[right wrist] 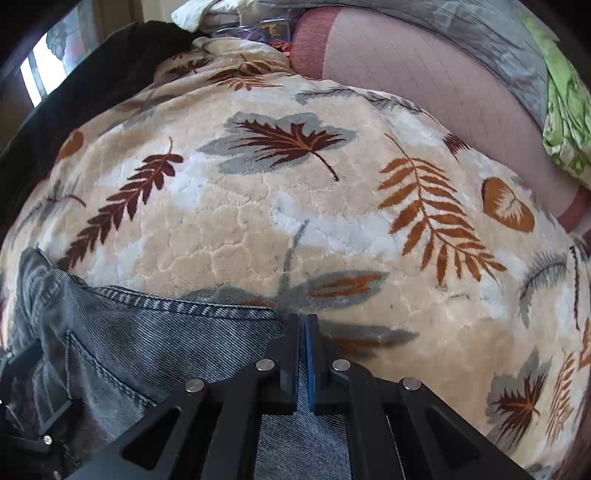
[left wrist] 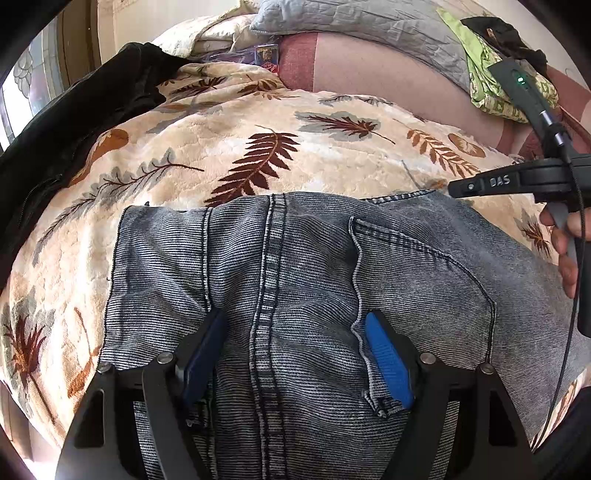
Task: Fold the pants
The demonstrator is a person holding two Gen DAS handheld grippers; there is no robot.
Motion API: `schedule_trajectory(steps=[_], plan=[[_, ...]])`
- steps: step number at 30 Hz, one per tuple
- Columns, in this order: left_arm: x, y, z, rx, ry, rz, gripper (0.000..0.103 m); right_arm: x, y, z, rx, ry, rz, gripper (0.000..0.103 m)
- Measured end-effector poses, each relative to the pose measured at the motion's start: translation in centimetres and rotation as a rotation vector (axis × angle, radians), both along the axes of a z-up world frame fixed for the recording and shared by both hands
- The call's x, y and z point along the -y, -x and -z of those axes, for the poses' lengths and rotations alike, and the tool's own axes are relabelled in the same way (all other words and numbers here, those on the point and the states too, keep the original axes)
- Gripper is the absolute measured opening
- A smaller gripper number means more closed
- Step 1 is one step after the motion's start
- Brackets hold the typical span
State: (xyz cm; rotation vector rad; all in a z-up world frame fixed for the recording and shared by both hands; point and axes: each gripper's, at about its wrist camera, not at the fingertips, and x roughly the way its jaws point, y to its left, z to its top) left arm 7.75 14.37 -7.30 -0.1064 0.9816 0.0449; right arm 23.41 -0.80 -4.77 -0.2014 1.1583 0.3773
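Observation:
Grey-blue denim pants (left wrist: 303,280) lie folded on a cream leaf-print blanket (left wrist: 258,122), seat side up with a back pocket showing. My left gripper (left wrist: 295,325) is open, its blue pads either side of the centre seam, resting on or just above the denim. My right gripper (right wrist: 304,325) is shut on the pants' far right corner, at the hem edge (right wrist: 184,306). In the left wrist view the right gripper (left wrist: 458,187) shows at the pants' upper right corner, held by a hand. The blanket also fills the right wrist view (right wrist: 295,184).
A black garment (left wrist: 74,122) lies along the blanket's left side. Behind are a pink sheet (left wrist: 369,62), a grey quilted pillow (left wrist: 351,18) and green patterned cloth (left wrist: 491,85). A window (right wrist: 37,77) is at far left.

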Motion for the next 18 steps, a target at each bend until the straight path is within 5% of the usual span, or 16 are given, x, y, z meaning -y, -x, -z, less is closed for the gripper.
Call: schedule_trajectory(steps=[5,7,8,11,18], plan=[[0.1,0.0,0.0,0.002,-0.01,-0.007,0.078,3.7,3.1,-3.2,0.003,-0.229,0.084,0.026],[0.3,0.0,0.1,0.002,-0.022,-0.01,0.078,4.4,4.0,-2.5,-0.055,-0.287,0.096,0.063],[0.4,0.0,0.1,0.002,-0.027,-0.012,0.078,4.7,4.2,-1.5,-0.075,-0.286,0.118,0.07],[0.6,0.0,0.2,0.006,-0.045,-0.01,0.078,6.0,3.3,3.1,-0.174,-0.206,0.209,0.072],[0.8,0.0,0.2,0.016,-0.063,-0.011,0.078,8.2,5.3,-0.9,-0.057,-0.374,0.235,0.075]])
